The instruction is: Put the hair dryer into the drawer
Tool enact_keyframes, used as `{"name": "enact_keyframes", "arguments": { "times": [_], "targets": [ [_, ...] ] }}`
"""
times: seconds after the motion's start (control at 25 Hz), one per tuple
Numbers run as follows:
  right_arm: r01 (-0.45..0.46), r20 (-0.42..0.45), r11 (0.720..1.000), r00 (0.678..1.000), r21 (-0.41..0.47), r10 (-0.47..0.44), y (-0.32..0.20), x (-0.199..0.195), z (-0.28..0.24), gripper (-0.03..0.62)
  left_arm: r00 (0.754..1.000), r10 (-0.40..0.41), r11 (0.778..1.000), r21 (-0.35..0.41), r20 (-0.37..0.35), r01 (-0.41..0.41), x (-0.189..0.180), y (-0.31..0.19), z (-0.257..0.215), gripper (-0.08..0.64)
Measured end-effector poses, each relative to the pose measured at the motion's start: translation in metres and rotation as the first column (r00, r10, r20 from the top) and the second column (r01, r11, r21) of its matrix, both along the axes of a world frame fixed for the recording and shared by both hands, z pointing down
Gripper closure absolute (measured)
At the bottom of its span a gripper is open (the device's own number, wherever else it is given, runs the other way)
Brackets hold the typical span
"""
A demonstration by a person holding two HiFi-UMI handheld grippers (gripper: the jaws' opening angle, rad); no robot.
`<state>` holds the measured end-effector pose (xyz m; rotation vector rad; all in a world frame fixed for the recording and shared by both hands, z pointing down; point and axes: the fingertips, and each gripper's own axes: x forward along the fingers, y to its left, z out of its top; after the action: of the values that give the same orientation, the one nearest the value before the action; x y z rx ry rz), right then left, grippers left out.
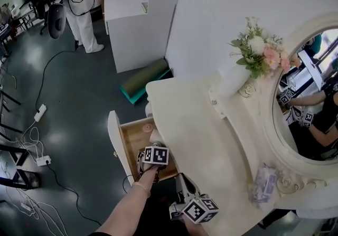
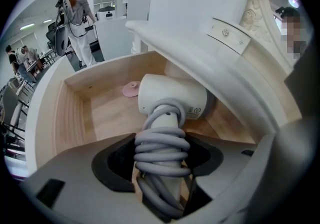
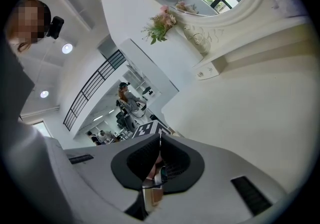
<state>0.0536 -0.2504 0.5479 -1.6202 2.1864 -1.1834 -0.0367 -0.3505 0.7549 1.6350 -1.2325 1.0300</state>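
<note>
Clamped in the left gripper [image 2: 162, 157], by its grey cord-wrapped handle, the white plastic hair dryer [image 2: 172, 98] has its head down inside the open pale wooden drawer [image 2: 75, 115]; setting it down and letting go remain, I judge; the right gripper [image 3: 159, 162] hangs over the cream dressing table [image 3: 260, 118], jaws together, empty.

The hair dryer [image 2: 172, 100] is white, with a grey cord [image 2: 162, 153] wound round its handle. The left gripper [image 2: 162, 163] holds it by that handle, head down inside the open drawer [image 2: 75, 113]. The drawer is white outside and bare wood inside.
</note>
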Motion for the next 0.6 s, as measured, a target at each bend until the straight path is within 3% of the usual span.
{"name": "enact_keyframes", "arguments": {
  "times": [0.24,0.36,0.44,0.6],
  "targets": [
    [-0.024,-0.009,1.000,1.000,-0.020,0.024,-0.002,0.004,0.007,0.563,0.999,0.031,0.998,0.049,-0.009,-0.030,0.002,-0.005,0.008,0.288],
    [-0.030,-0.013,0.999,0.999,-0.026,0.030,-0.003,0.005,0.009,0.563,0.999,0.036,0.999,0.027,-0.001,-0.036,0.002,0.002,0.018,0.291],
    [-0.033,-0.014,0.999,0.999,-0.028,0.033,-0.004,0.004,0.010,0.563,1.000,0.028,1.000,0.005,0.008,-0.028,0.000,0.009,0.027,0.291],
    [-0.043,-0.020,0.999,0.999,-0.032,0.042,-0.004,0.007,0.011,0.563,1.000,0.004,0.999,0.046,0.016,-0.005,-0.002,0.010,0.031,0.287]
  ]
}}
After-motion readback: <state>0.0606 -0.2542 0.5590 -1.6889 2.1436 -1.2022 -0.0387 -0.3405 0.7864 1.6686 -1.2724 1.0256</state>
